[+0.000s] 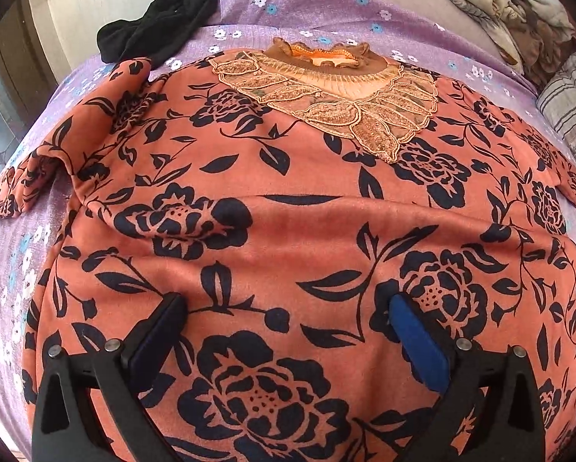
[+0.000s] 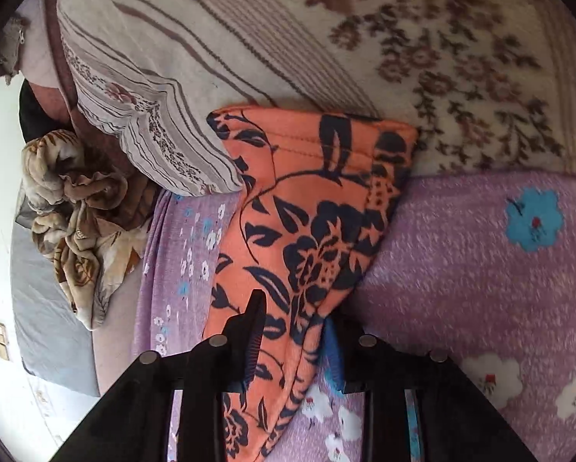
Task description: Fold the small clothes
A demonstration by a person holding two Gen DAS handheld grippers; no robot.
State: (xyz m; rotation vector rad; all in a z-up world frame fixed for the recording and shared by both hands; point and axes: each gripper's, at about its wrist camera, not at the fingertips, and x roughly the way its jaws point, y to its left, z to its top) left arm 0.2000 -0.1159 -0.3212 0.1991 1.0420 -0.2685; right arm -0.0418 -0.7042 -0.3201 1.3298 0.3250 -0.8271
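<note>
Setting: a bed covered with a lilac sheet printed with small white and blue flowers [image 1: 249, 11]; a striped cream pillow [image 2: 164, 88] and a crumpled brown-and-cream floral blanket [image 2: 76, 208] lie at its edge, and a bunched black garment [image 1: 160, 19] sits at 11 o'clock in the left wrist view.

Task's thing: an orange top with a dark navy flower print and a beaded tan lace collar [image 1: 288, 200] lies spread face-up on the sheet, collar at 12 o'clock, hem end nearest the left tool. Both sleeves stick out sideways, at 9 and 3 o'clock.

Left tool [image 1: 288, 315]: released, its two fingers wide apart over the lower body of the top; whether the tips touch the cloth I cannot tell.

Right tool [image 2: 293, 323]: its fingers stand narrow on either side of the top's sleeve [image 2: 314, 208], apparently pinching the cloth, though the contact is partly hidden.

Key relation: the sleeve runs away from the right tool toward 12 o'clock, its stitched cuff at the far end against the pillow and a cream floral blanket [image 2: 461, 57]. The right hand is the nearer one.

Likely step: folding this sleeve in over the body, across the top's long axis.

Risk: soft cloth may slip from a shallow pinch.
</note>
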